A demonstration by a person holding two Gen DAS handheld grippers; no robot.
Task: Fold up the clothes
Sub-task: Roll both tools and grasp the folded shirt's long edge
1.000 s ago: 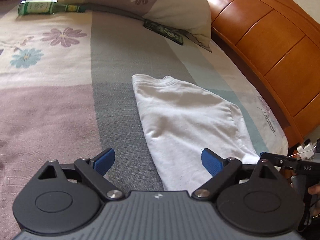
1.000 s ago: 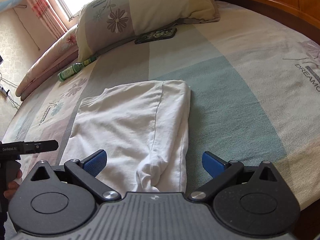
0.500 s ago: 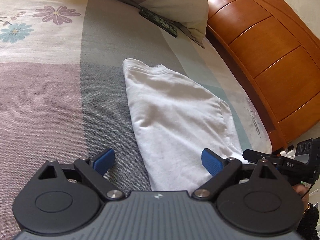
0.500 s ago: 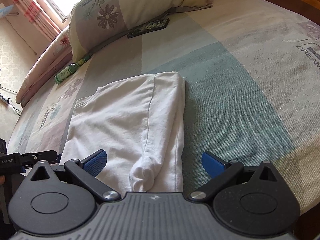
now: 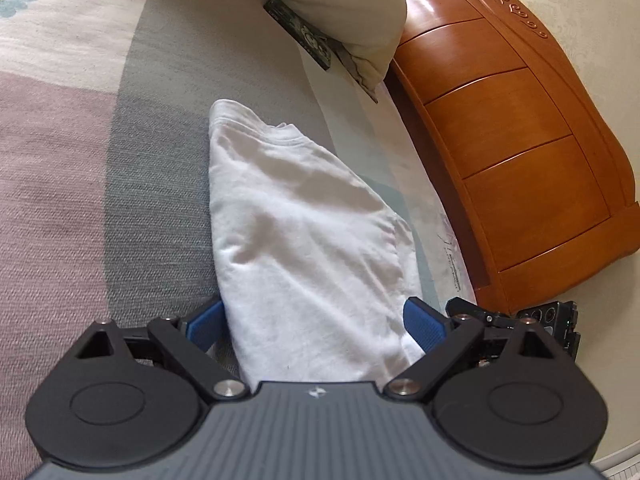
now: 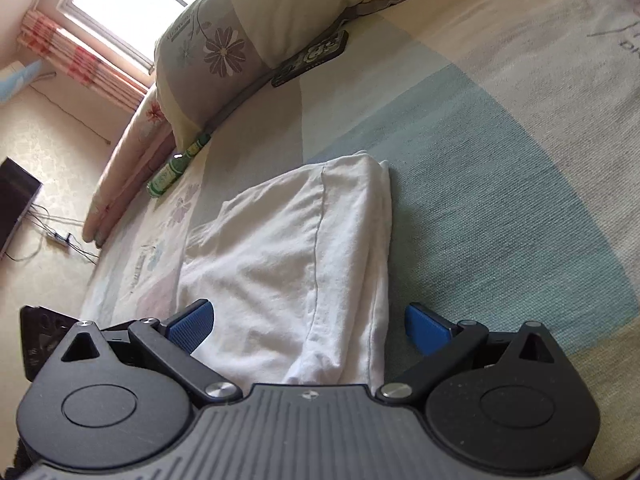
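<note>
Each camera sits just behind its own tongs, low and close over the bed (image 5: 60, 200), looking forward along the fingers. The left view faces the headboard (image 5: 520, 140) at the frame's right; the right view faces the window (image 6: 120, 4) at upper left. Both share the white garment (image 5: 304, 248) at centre and the pillow (image 6: 260, 28).

White shirt's (image 5: 304, 248) near hem hidden beneath both tongs' bodies.
</note>
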